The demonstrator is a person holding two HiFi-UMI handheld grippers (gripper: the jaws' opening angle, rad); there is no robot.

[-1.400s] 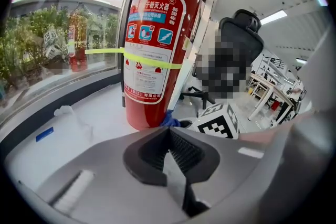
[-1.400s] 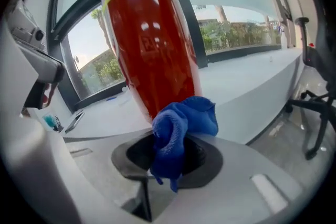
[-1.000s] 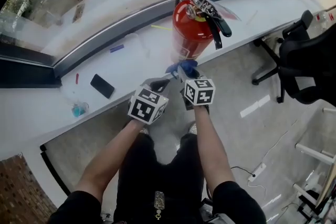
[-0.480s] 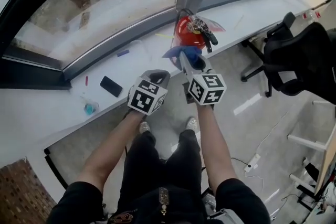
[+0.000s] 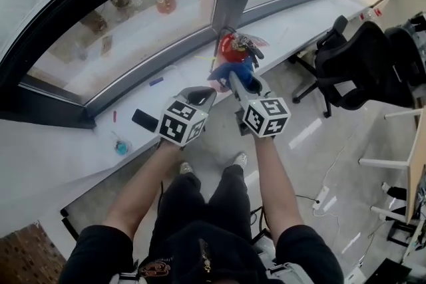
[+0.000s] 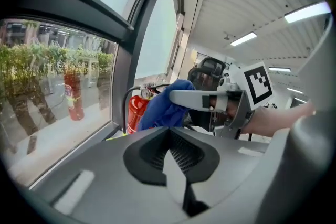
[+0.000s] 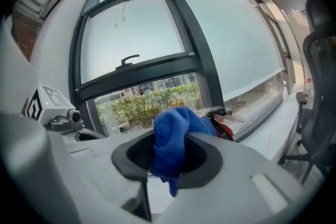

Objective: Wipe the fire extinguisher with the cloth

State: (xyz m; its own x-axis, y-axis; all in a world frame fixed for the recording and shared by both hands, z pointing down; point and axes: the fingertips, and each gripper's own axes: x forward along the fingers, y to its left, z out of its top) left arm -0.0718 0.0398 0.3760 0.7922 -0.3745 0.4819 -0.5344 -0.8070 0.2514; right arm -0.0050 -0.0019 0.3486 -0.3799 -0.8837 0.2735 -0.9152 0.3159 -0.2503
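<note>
Head view — cloth (image 5: pixel 234 70) partly hides fire extinguisher (image 5: pixel 228 45); phone (image 5: pixel 144 120), chair (image 5: pixel 353 66) nearby.

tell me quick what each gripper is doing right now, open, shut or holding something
Left gripper: shut, nothing between its jaws.
Right gripper: shut on the blue cloth.

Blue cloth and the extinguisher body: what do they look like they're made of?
The cloth looks like a soft, matte, fuzzy textile, possibly microfibre: it bunches and droops in rounded folds. The fire extinguisher has a smooth, rigid, glossy red cylinder, probably painted metal, though the look alone does not settle it.
</note>
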